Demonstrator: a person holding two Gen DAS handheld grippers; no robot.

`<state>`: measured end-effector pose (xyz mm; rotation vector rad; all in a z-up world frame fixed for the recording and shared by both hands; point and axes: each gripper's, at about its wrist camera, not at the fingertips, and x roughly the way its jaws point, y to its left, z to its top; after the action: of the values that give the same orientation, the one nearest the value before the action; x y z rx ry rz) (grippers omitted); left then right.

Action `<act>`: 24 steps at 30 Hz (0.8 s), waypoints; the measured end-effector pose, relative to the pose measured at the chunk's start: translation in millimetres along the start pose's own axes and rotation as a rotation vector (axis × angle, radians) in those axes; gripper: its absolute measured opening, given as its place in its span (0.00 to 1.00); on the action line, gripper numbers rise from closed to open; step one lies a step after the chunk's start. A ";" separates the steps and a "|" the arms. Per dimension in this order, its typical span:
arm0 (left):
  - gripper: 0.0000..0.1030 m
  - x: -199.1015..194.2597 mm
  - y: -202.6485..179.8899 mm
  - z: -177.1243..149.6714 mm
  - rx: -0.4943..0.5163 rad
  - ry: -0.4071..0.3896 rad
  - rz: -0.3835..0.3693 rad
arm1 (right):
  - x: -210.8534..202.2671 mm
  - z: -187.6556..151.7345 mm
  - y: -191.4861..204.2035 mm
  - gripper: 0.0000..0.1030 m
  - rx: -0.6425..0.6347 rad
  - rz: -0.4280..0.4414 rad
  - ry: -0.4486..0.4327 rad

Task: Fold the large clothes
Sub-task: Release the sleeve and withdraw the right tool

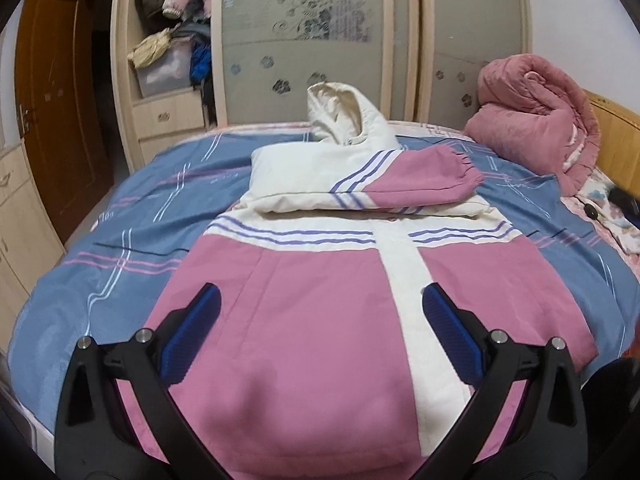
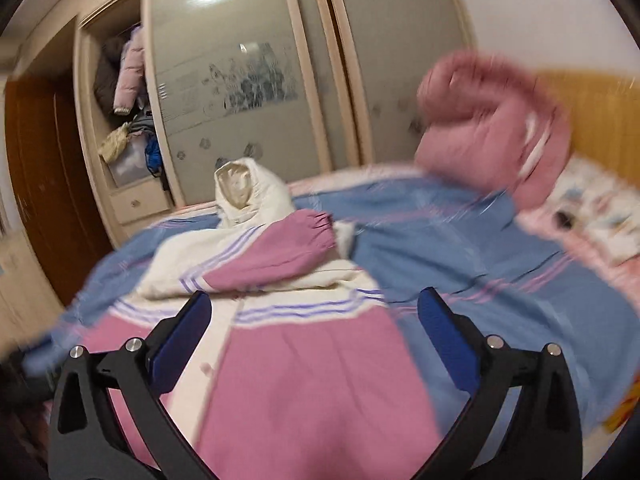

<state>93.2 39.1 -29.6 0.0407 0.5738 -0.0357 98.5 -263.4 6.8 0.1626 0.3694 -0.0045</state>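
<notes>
So far the puffy pink and cream hooded coat [image 1: 304,280] lies flat on the blue striped bed cover [image 1: 120,240], with both sleeves folded across the chest — I think, since the right view is blurry. The left gripper [image 1: 320,308] and right gripper [image 2: 314,312] hang above it, fingers wide, holding nothing. The body still needs folding up.

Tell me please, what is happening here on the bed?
A person with two handheld grippers is folding a pink and white hooded jacket spread on the blue bedspread. The sleeves are already folded across the chest. The left gripper and right gripper are both open above the lower part, gripping nothing.
</notes>
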 end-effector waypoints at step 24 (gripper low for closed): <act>0.98 -7.3 -10.1 -19.8 0.051 0.003 0.018 | -6.3 -59.7 -0.6 0.99 -0.070 0.026 0.050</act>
<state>75.9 30.2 -42.6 0.0952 0.5750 -0.0331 71.2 -254.6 -45.9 0.0990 0.4170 0.0383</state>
